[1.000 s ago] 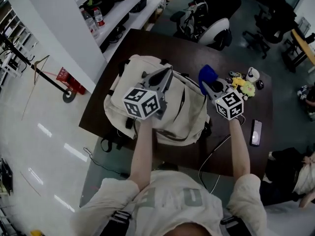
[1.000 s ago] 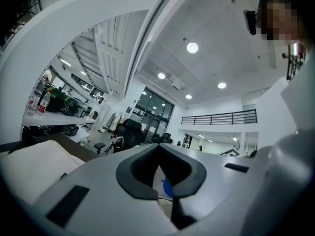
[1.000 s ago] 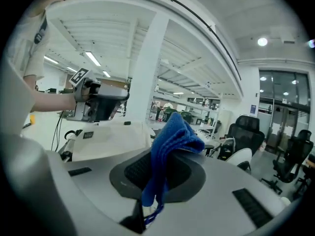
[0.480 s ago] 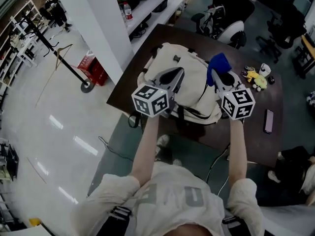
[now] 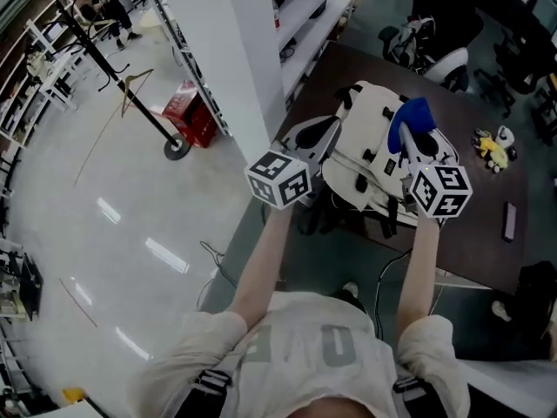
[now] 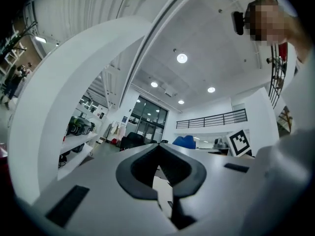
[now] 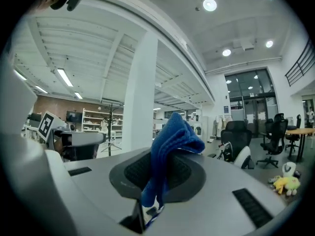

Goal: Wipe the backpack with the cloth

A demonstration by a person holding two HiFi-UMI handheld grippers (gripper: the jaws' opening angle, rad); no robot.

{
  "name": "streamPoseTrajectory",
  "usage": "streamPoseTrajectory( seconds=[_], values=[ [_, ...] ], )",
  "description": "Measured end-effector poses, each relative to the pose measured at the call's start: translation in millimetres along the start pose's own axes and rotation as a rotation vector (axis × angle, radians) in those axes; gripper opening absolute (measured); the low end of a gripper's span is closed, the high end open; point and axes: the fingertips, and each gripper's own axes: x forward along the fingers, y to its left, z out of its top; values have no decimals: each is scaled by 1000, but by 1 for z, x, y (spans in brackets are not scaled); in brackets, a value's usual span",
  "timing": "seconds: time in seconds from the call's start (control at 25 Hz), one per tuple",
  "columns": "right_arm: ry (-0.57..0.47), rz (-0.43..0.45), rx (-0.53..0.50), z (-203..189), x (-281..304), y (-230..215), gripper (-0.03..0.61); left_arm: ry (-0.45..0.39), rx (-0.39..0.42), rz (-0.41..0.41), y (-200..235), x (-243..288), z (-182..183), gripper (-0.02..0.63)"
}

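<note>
White pillar (image 5: 237,50) upper left-centre. Left gripper (image 5: 329,129) at frame centre, raised at the left edge of the backpack (image 5: 370,151); its jaws are drawn together to a thin slit with nothing between them. Cream backpack lies on the near-left corner of the dark table (image 5: 474,220), upper right of centre, straps hanging over the edge. Right gripper (image 5: 419,142) over the backpack's right part, jaws clamped on the blue cloth (image 5: 412,114), which bunches up above the jaws; can't tell if the cloth touches the backpack. Yellow toys (image 5: 492,146) and phone (image 5: 509,221) further right on the table.
</note>
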Motion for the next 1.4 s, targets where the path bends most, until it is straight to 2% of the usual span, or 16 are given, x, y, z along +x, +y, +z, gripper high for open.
streamPoseTrajectory(
  seconds=[0.12, 0.28, 0.48, 0.6, 0.68, 0.76, 0.96, 1.16, 1.28, 1.4],
  values=[
    [19, -61, 35, -4, 25, 30, 42, 2, 8, -39, 38, -25, 22, 3],
    [43, -101, 51, -11, 48, 51, 41, 13, -2, -65, 80, -25, 31, 3],
    [58, -112, 62, -18, 73, 55, 41, 43, -12, -90, 111, -16, 25, 3],
    [55, -149, 88, -18, 90, 53, 41, 88, -4, -126, 129, -11, 14, 3],
    [61, -174, 108, -21, 102, 56, 42, 107, -31, -149, 147, -5, 7, 3],
    [68, -225, 121, -25, 112, 55, 41, 124, -47, -198, 164, 6, 2, 3],
    [83, -424, 175, -33, 128, 55, 42, 187, -79, -357, 200, 41, -6, 3],
    [67, -527, 224, -41, 139, 71, 41, 243, -107, -427, 224, 69, -15, 3],
    [54, -569, 258, -52, 136, 71, 43, 278, -63, -444, 225, 82, -33, 3],
    [55, -627, 292, -67, 137, 68, 42, 305, -34, -528, 219, 93, -52, 3]
  ],
)
